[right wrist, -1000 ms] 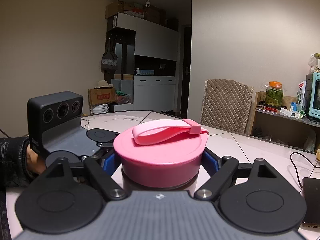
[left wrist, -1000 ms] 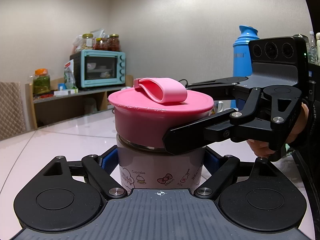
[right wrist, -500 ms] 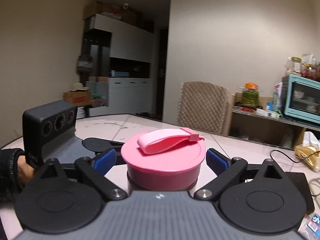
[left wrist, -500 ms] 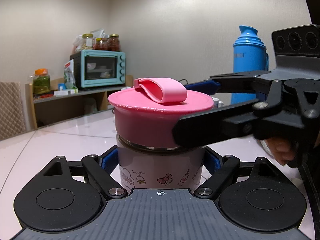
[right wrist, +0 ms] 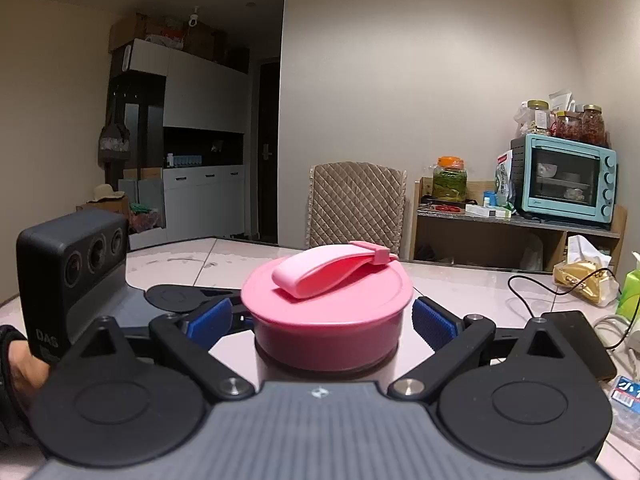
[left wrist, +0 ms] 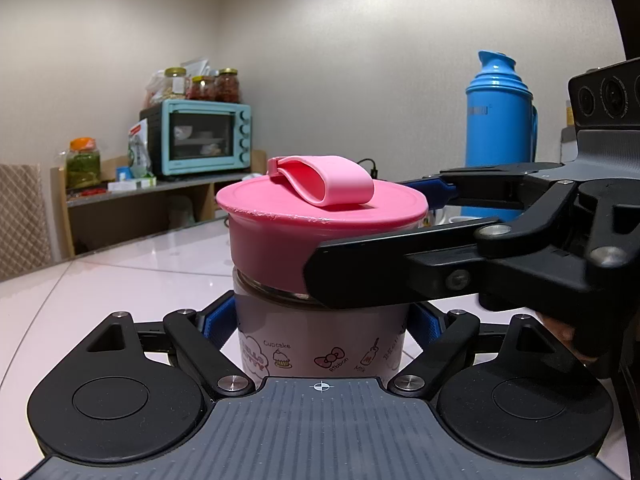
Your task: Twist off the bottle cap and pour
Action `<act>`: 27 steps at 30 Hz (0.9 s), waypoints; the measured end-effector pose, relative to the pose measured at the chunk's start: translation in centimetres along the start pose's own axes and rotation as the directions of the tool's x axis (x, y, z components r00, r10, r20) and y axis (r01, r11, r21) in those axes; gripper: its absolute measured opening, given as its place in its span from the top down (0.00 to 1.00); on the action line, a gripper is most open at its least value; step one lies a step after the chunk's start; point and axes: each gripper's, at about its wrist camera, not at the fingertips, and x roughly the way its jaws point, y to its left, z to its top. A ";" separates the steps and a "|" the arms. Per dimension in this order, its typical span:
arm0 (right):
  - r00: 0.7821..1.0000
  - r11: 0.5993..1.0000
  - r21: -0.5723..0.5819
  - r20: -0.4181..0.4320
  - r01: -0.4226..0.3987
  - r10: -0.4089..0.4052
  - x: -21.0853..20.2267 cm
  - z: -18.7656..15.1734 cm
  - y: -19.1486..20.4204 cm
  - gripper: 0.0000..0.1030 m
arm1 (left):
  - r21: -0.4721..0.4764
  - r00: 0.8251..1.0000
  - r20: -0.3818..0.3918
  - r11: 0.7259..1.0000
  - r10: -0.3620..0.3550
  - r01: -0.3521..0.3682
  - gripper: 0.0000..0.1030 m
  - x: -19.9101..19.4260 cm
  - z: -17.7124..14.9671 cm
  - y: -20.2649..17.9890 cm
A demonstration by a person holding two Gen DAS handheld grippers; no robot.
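Observation:
A squat glass bottle (left wrist: 320, 340) with cartoon prints stands on the white table. Its pink cap (left wrist: 324, 216) with a loop strap is on top; it also shows in the right wrist view (right wrist: 328, 312). My left gripper (left wrist: 320, 320) is shut on the bottle's body, blue pads against its sides. My right gripper (right wrist: 328, 320) straddles the cap with its blue pads (right wrist: 432, 322) apart from the cap's sides, so it is open. It reaches in from the right in the left wrist view (left wrist: 400, 248).
A blue thermos (left wrist: 500, 120) stands behind on the right. A teal toaster oven (left wrist: 200, 140) and jars sit on a shelf. A chair (right wrist: 356, 204), a cable, a phone (right wrist: 576, 336) and snack packets lie to the right on the table (right wrist: 460, 280).
My right gripper has opened off the cap and swung around it toward the right. The cap's strap has turned a little. My left gripper and the bottle have stayed put.

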 end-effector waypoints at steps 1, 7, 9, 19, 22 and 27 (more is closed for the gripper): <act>1.000 1.000 0.001 -0.001 0.006 -0.006 0.0 0.0 0.1 0.05 | 0.000 1.000 0.000 1.000 0.000 0.000 0.13 0.0 0.0 0.0; 0.997 0.997 0.016 -0.001 0.076 -0.076 0.0 0.1 1.0 0.05 | 0.000 1.000 0.000 1.000 0.000 0.000 0.13 0.0 0.0 0.0; 0.995 0.995 0.027 -0.004 0.097 -0.097 0.0 0.1 1.3 0.05 | 0.000 1.000 0.000 1.000 0.000 0.000 0.13 0.0 0.0 0.0; 0.989 0.988 0.027 -0.006 0.150 -0.150 0.2 0.0 2.3 0.06 | 0.000 1.000 0.000 1.000 0.000 0.000 0.13 0.0 0.0 0.0; 0.987 0.987 0.024 -0.006 0.159 -0.159 0.3 0.0 2.5 0.08 | 0.000 1.000 0.000 1.000 0.000 0.000 0.13 0.0 0.0 0.0; 0.987 0.986 0.021 -0.010 0.163 -0.163 0.4 0.0 2.8 0.15 | 0.000 1.000 0.000 1.000 0.000 0.000 0.13 0.0 0.0 0.0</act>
